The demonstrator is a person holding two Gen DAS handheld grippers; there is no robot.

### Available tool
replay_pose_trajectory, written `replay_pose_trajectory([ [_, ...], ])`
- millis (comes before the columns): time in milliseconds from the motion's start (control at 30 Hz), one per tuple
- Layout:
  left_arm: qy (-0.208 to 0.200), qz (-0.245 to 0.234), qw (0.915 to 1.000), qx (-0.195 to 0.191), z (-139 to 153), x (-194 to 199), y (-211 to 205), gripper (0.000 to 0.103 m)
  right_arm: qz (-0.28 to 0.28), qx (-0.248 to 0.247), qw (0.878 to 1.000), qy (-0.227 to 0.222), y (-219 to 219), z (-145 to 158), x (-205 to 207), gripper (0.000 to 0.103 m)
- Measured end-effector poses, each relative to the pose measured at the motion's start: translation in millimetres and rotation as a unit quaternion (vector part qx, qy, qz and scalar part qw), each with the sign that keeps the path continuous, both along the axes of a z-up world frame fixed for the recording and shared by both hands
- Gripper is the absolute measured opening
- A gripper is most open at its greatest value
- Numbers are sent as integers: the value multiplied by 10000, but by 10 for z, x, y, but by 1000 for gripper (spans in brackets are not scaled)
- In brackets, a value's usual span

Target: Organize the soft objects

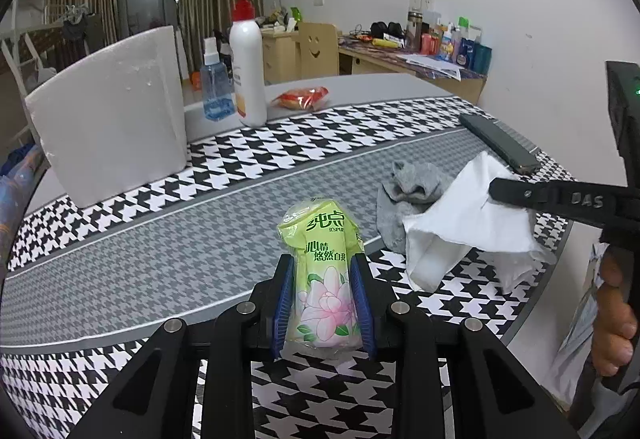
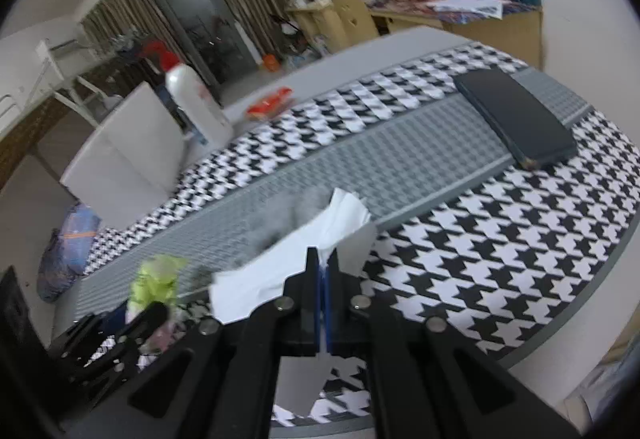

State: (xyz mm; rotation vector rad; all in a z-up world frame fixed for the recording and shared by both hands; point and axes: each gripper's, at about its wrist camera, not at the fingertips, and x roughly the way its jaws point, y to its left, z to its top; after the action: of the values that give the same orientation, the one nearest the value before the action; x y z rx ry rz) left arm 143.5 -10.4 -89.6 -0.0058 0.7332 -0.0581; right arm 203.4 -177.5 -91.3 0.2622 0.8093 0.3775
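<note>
Left wrist: left gripper [image 1: 324, 303] clamps tissue pack [image 1: 324, 271]; right gripper [image 2: 322, 271] pinches white tissue [image 2: 276, 279] (near table's [image 2: 520, 239] front edge).

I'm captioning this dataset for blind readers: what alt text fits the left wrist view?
The left claw grips a green tissue pack above a houndstooth cloth. To its right, the right claw pinches a white tissue beside a grey sock.

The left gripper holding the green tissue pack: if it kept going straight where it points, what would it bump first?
Probably the houndstooth tablecloth: the left gripper, shut on the green tissue pack, points down at bare cloth. Depth is unclear.
</note>
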Motion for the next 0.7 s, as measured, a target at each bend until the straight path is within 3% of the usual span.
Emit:
replay_pose_trajectory([
  [300,-96,127,9999,4,69,-35,66,31,250,334,9984,-379,7,246,-121,3],
  [700,-143,135,9998,3,97,-60,70,31,287,335,9964,-724,-25,471,-189,3],
])
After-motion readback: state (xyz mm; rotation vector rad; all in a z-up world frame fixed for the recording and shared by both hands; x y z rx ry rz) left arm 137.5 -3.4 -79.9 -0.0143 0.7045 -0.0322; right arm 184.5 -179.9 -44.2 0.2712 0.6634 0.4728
